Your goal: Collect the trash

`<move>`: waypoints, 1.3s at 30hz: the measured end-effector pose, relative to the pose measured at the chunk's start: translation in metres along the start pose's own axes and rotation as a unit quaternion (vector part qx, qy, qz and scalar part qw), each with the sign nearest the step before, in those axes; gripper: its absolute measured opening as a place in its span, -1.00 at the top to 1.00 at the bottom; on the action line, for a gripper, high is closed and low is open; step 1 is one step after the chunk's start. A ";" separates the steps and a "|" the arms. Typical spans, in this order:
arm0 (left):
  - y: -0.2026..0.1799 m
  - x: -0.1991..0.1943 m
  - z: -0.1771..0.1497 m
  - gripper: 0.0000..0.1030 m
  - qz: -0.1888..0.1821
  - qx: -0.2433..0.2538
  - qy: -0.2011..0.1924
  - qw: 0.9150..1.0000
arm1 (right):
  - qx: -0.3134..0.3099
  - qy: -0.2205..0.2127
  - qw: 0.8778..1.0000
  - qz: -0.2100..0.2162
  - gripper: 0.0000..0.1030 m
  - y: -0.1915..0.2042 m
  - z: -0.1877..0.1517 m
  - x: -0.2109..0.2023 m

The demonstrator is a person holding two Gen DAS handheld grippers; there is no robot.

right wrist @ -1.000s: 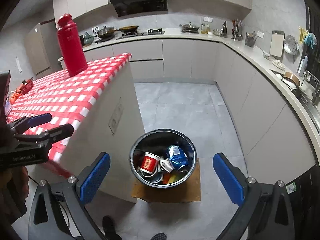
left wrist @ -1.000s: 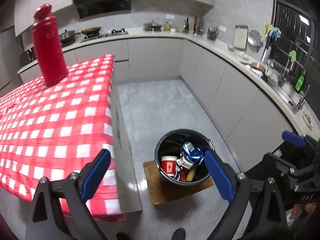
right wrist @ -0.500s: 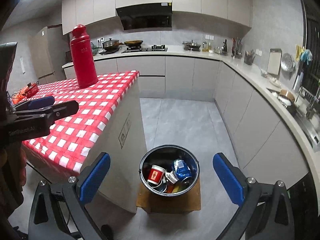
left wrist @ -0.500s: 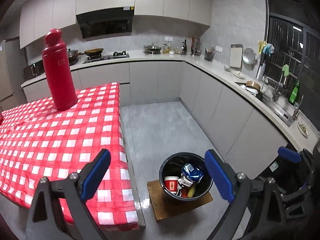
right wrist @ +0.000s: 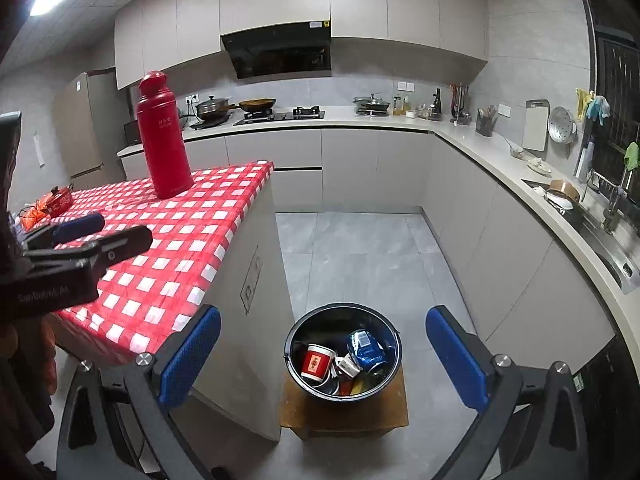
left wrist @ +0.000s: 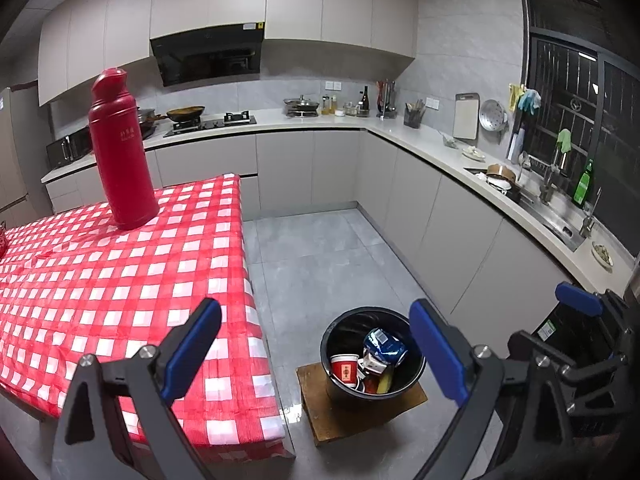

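A black bucket (left wrist: 338,330) (right wrist: 294,342) stands on a brown board (left wrist: 352,416) (right wrist: 344,412) on the floor beside the table. It holds trash: a red paper cup (left wrist: 345,367) (right wrist: 316,362), a crushed blue can (left wrist: 383,345) (right wrist: 366,350) and other bits. My left gripper (left wrist: 316,350) is open and empty, high above the table corner and the bucket. My right gripper (right wrist: 322,360) is open and empty, high above the bucket. The left gripper also shows at the left of the right wrist view (right wrist: 100,232), and the right gripper at the right of the left wrist view (left wrist: 580,320).
A table with a red-and-white checked cloth (left wrist: 100,280) (right wrist: 180,232) carries a tall red thermos (left wrist: 120,160) (right wrist: 162,140). A small red pot (right wrist: 58,200) sits at its far left. Grey counters with a stove (left wrist: 212,120), a sink (left wrist: 556,220) and utensils line the back and right.
Both grippers have risen and tilted up, away from the bucket. The bucket now looks smaller and lower in both views. Both stay open and empty.
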State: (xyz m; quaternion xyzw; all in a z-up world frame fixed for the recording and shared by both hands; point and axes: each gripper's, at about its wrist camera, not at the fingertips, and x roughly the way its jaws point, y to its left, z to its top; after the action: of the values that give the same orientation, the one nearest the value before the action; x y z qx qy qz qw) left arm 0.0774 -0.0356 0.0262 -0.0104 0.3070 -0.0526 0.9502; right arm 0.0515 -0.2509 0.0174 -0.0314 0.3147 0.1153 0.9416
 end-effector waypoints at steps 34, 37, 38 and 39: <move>-0.008 -0.017 -0.016 -0.86 -0.002 -0.005 0.000 1.000 | 0.015 -0.015 1.000 -0.003 -1.00 -0.008 -0.003 -0.013; -0.006 -0.017 -0.016 -0.86 -0.001 -0.008 -0.001 1.000 | 0.012 -0.015 1.000 -0.003 -1.00 -0.007 -0.004 -0.013; -0.006 -0.018 -0.016 -0.86 -0.001 -0.009 -0.002 1.000 | 0.011 -0.015 1.000 -0.002 -1.00 -0.007 -0.004 -0.013; -0.004 -0.017 -0.016 -0.86 -0.002 -0.010 -0.002 1.000 | 0.010 -0.014 1.000 -0.003 -1.00 -0.008 -0.004 -0.013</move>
State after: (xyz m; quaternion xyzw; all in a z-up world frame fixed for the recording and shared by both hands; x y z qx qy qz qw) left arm 0.0538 -0.0380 0.0232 -0.0203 0.3054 -0.0512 0.9506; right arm 0.0409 -0.2614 0.0224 -0.0208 0.3021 0.1099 0.9467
